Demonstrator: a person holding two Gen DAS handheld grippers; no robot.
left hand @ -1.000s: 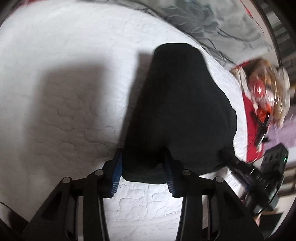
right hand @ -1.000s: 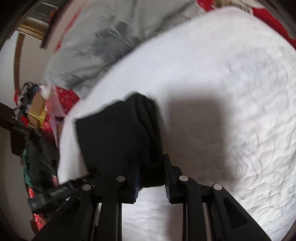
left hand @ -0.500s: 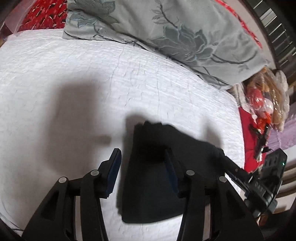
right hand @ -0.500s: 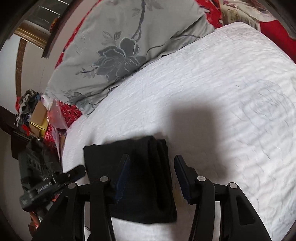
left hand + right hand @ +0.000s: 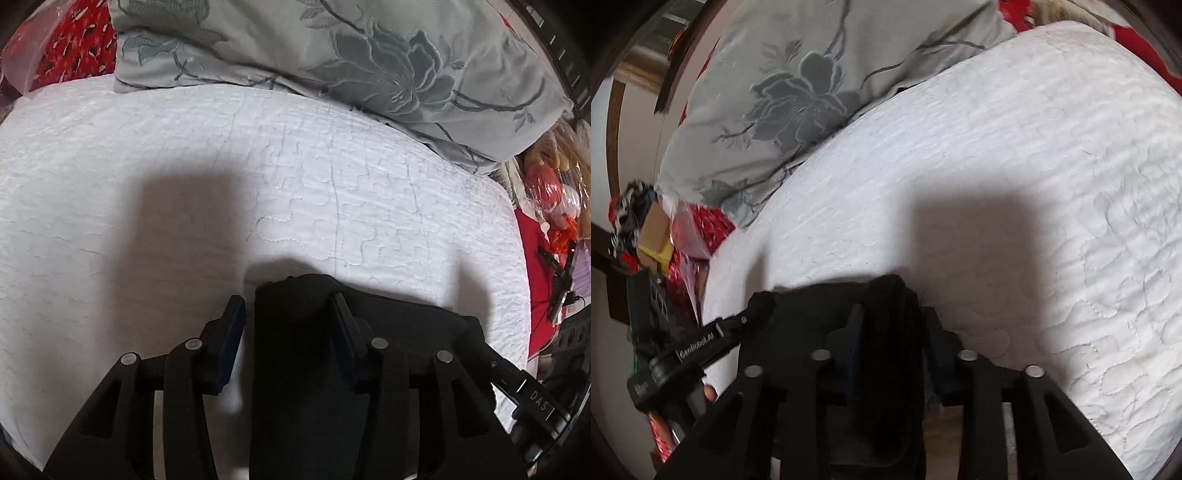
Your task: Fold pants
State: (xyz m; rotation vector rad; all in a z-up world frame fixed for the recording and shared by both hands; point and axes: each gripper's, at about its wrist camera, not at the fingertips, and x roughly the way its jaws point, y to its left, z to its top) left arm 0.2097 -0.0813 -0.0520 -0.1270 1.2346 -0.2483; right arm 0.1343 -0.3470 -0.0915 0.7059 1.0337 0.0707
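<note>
Nearest the cameras, one pair of black pants (image 5: 306,369), folded into a compact bundle, lies on the near edge of the bed (image 5: 147,184). The left gripper (image 5: 286,325) sits with its two fingers spread wide either side of the bundle's left portion, pinching nothing. Over on the right gripper (image 5: 892,328), the fingers flank the thick folded edge closely; whether they press it I cannot tell. Beyond the pants, white quilted bedcover, then one grey floral pillow (image 5: 369,55) at the far side.
</note>
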